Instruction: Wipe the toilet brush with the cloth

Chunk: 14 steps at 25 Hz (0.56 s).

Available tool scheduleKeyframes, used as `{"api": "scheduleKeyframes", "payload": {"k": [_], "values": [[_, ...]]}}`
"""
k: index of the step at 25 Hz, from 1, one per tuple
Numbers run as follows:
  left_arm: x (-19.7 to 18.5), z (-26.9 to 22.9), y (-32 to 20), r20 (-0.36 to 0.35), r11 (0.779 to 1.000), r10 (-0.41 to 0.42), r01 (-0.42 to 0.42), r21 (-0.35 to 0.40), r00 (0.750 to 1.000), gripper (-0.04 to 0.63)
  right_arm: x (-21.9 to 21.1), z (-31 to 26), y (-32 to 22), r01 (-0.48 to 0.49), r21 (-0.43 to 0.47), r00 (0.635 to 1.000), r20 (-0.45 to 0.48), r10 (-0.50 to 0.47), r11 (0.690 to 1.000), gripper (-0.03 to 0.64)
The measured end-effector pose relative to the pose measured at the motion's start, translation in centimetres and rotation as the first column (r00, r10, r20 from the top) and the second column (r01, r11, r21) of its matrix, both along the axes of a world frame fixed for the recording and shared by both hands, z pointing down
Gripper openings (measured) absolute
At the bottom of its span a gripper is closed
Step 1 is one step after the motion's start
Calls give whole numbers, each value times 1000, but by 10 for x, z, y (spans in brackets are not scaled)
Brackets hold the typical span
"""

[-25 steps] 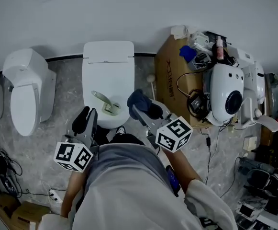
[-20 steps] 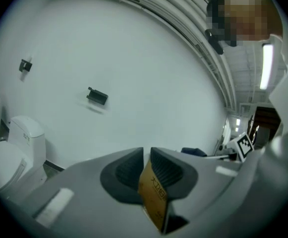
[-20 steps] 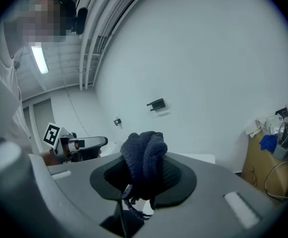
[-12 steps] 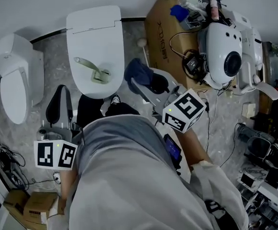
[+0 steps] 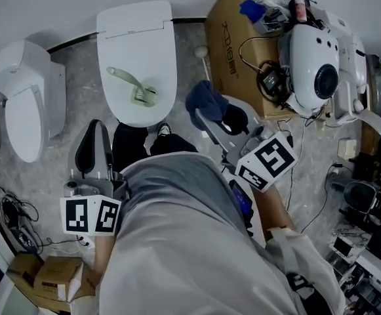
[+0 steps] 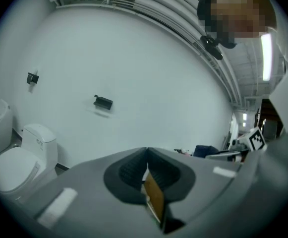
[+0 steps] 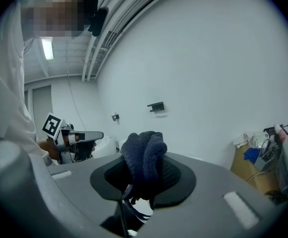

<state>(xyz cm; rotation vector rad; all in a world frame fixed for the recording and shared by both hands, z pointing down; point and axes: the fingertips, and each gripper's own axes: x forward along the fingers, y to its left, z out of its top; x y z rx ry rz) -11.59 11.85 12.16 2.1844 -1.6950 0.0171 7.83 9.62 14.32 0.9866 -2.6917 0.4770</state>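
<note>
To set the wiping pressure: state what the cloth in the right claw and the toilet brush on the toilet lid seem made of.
Cloth: dark blue textile, probably knit or terry; nubby matte surface, soft folds.
Toilet brush: likely pale green plastic; smooth, even colour, too small to confirm.

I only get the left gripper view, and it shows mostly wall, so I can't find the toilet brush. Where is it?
Observer: The toilet brush lies flat on the closed toilet lid in front of the person. It is beyond the tips of your left tool, which is shut and empty.
Operator: Is the cloth ready in the other tool?
Observer: Yes. The right tool is shut on the dark blue cloth, which is bunched above its tips. In the head view the cloth sits off the right side of the toilet, clear of the brush.
</note>
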Motion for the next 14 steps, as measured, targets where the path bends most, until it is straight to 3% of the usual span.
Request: {"api": "scheduleKeyframes", "payload": {"k": [14], "values": [[-1,11,24,-32,997,-62,61,-39,998,0,1,3,18,51,-6,999,16,-51,999,103]]}}
